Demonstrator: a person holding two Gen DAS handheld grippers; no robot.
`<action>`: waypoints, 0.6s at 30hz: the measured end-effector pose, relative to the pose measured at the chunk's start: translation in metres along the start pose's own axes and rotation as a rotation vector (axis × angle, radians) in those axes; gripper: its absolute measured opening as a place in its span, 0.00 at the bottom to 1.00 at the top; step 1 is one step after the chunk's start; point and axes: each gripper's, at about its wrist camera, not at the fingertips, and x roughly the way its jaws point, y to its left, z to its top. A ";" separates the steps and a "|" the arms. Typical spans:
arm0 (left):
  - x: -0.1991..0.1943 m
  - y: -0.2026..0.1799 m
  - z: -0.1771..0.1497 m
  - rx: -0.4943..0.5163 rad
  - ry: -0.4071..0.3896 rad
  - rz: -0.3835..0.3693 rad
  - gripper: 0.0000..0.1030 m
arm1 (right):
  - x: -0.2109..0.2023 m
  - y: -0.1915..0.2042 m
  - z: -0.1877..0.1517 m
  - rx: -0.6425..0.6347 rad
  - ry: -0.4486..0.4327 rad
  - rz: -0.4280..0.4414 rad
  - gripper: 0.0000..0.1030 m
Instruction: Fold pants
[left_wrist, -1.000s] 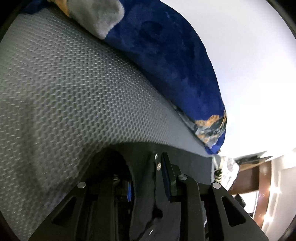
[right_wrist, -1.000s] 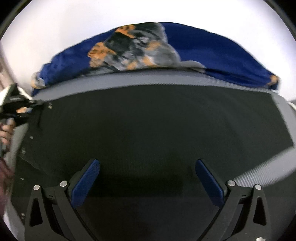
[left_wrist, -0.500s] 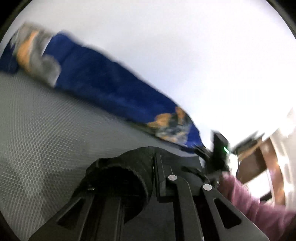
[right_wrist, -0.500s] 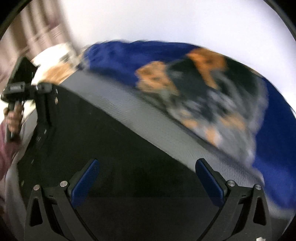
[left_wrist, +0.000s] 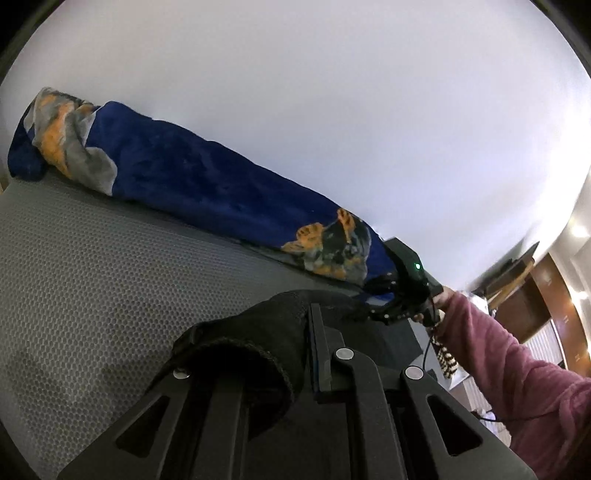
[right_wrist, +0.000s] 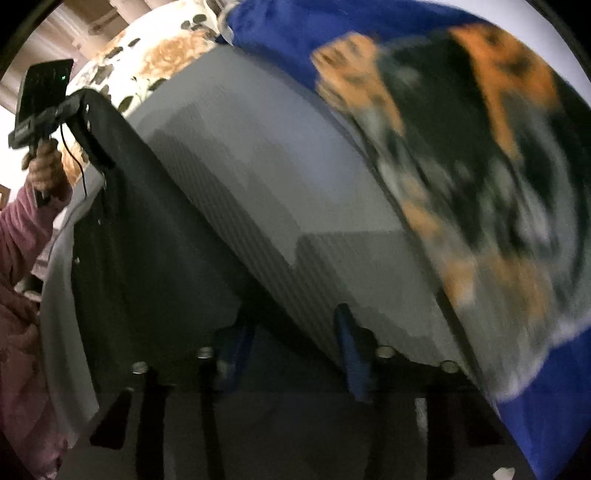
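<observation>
The black pants lie on a grey mat, with one corner bunched up over my left gripper, which is shut on that cloth and holds it lifted. In the right wrist view the pants stretch from the left gripper at upper left down to my right gripper. Its blue pads stand apart and its jaws are closing, with the pants' dark edge between them. The left wrist view shows the right gripper tipped down at the pants' far end.
A blue blanket with an orange and black dog print lies along the far side of the grey honeycomb mat. A floral pillow sits beyond. A pink sleeve and wooden furniture are at the right.
The left gripper has risen from the mat with the pants' corner in it. The right gripper has swung and rolled to the pants' edge, and its jaws have narrowed.
</observation>
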 end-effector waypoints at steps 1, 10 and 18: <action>0.000 0.001 0.000 -0.002 0.003 0.008 0.09 | 0.000 -0.004 -0.007 0.017 0.006 -0.013 0.30; 0.012 0.007 0.000 -0.011 0.018 0.031 0.09 | -0.002 -0.021 -0.059 0.109 0.006 -0.155 0.13; 0.005 0.005 -0.001 -0.011 0.027 0.057 0.09 | -0.036 0.022 -0.085 0.140 -0.123 -0.372 0.08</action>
